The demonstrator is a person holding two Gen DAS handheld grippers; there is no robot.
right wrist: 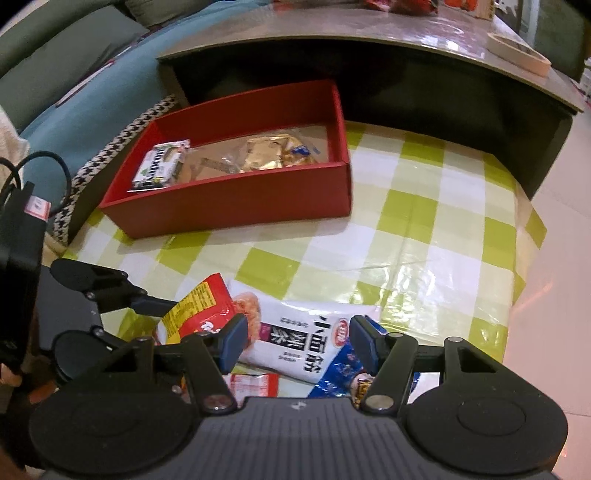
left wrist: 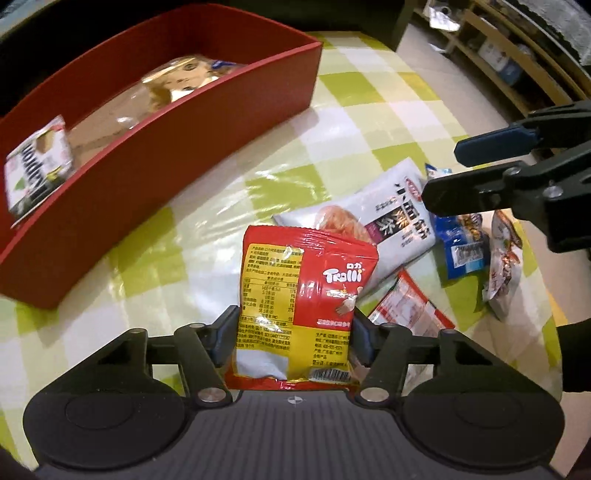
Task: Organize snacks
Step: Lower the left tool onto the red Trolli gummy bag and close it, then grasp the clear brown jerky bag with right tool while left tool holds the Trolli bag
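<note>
My left gripper (left wrist: 295,321) is shut on a red and yellow Trolli bag (left wrist: 306,295), which stands upright between the pads with its back label showing. In the right wrist view the same bag (right wrist: 195,306) shows at the lower left, with one of the left fingers (right wrist: 147,304) against it. My right gripper (right wrist: 299,339) hangs open above a white noodle-snack packet (right wrist: 295,343), its pads apart and nothing between them. A red box (right wrist: 240,195) stands at the back left of the checked cloth, holding a white and green packet (right wrist: 159,166) and a gold clear bag (right wrist: 258,151).
Loose on the green and white checked cloth (right wrist: 406,240) lie a blue packet (left wrist: 461,251), a red and white packet (left wrist: 410,306) and a brownish packet (left wrist: 504,266). The cloth's edge drops to the floor on the right. A low grey table (right wrist: 369,33) overhangs behind the box.
</note>
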